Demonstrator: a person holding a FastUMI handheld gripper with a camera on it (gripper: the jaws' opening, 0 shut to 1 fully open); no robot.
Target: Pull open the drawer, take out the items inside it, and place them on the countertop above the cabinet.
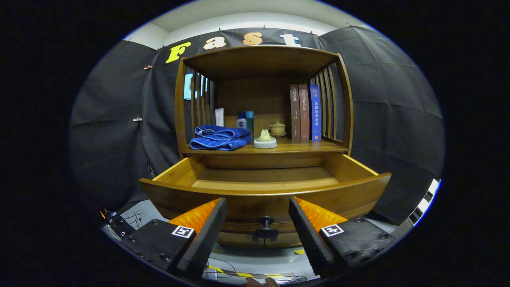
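Note:
A wooden cabinet stands ahead with its drawer (265, 186) pulled out towards me. The part of the drawer's floor that I see is bare wood. Its dark knob (265, 224) sits on the drawer front, level with my fingertips and between them, untouched. My gripper (257, 210) is open, with nothing held between the fingers. On the countertop (303, 148) above the drawer lie a folded blue towel (220, 138) and a pale green and white small item (265, 139).
At the back of the countertop stand a white tube (219, 117), two small bottles (246, 120), a lidded cup (277, 128) and three upright books (305, 113). Slatted sides and a top board enclose the shelf. Cables and striped tape lie on the floor below.

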